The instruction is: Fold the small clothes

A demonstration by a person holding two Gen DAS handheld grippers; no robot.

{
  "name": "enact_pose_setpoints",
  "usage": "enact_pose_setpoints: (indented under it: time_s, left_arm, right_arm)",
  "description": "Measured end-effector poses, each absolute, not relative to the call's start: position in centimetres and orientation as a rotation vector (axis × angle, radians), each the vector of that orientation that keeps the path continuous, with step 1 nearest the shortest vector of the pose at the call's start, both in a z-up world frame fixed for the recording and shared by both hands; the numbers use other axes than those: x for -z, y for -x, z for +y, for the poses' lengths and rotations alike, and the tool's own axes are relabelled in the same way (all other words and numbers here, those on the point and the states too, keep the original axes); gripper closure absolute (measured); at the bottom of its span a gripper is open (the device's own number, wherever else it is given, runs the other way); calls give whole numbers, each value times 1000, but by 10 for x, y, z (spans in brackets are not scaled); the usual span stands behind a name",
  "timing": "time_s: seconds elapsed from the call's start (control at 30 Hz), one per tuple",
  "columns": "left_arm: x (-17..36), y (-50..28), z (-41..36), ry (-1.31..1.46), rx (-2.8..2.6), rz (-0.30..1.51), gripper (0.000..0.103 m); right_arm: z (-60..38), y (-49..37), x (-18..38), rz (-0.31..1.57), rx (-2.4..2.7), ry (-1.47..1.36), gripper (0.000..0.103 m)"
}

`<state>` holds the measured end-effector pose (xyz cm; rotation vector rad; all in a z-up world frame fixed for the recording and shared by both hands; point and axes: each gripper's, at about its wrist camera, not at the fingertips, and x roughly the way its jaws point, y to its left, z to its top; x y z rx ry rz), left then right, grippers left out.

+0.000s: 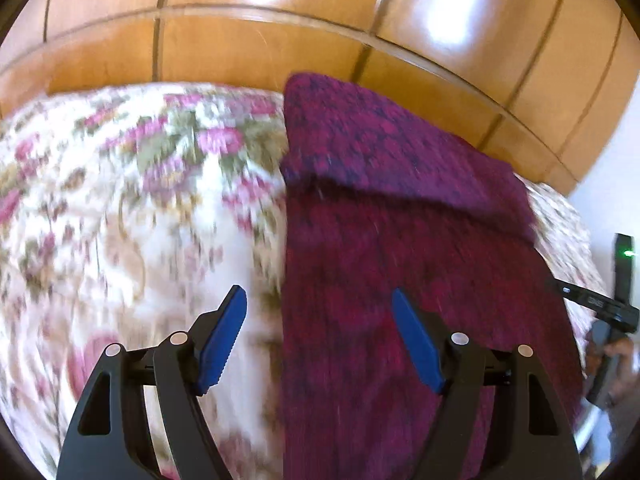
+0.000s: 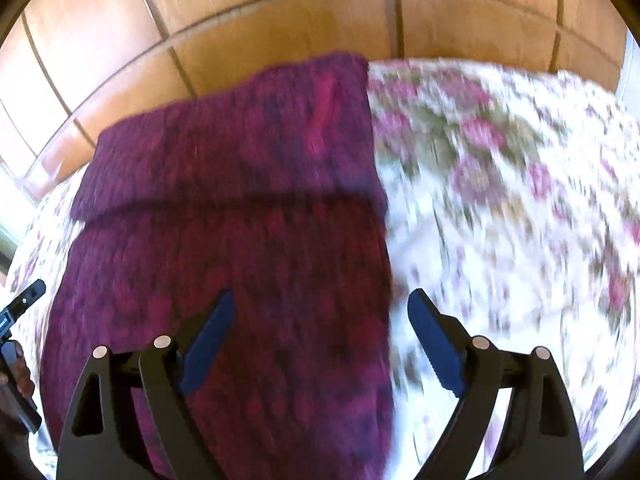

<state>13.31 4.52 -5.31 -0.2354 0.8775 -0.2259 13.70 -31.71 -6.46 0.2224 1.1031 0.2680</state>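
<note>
A purple knitted garment [image 1: 400, 240] is seen laid on the floral bedspread [image 1: 140, 200], its far end folded over. Left claw [image 1: 320, 300] and right claw [image 2: 320, 300] are held apart above its edges, nothing gripped.

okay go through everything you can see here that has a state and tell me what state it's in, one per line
Maroon knit garment: lying flat on the bedspread, far end folded back over itself, not held.
Floral bedspread: spread out under the garment.
Left gripper: open, nothing between its pads, over the garment's left edge.
Right gripper: open, nothing between its pads, over the garment's right edge.
Wooden panelled doors: shut.
</note>
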Motion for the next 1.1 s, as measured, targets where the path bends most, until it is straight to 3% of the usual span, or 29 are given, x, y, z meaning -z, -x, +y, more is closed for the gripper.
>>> enact_pose_setpoints:
  time_s: [0.33, 1.0, 1.07, 1.1]
  left_arm:
    - [71, -63, 52, 319, 315, 971, 31]
    - [82, 5, 35, 263, 369, 1027, 34]
    - [83, 4, 36, 275, 370, 1033, 39]
    - [84, 4, 35, 276, 377, 1045, 53]
  right_arm:
    - [-328, -41, 70, 1148, -367, -283, 14]
    - [-326, 28, 81, 1243, -449, -329, 19]
    - [-325, 29, 83, 1248, -444, -339, 20]
    - [-324, 30, 82, 1251, -446, -337, 21]
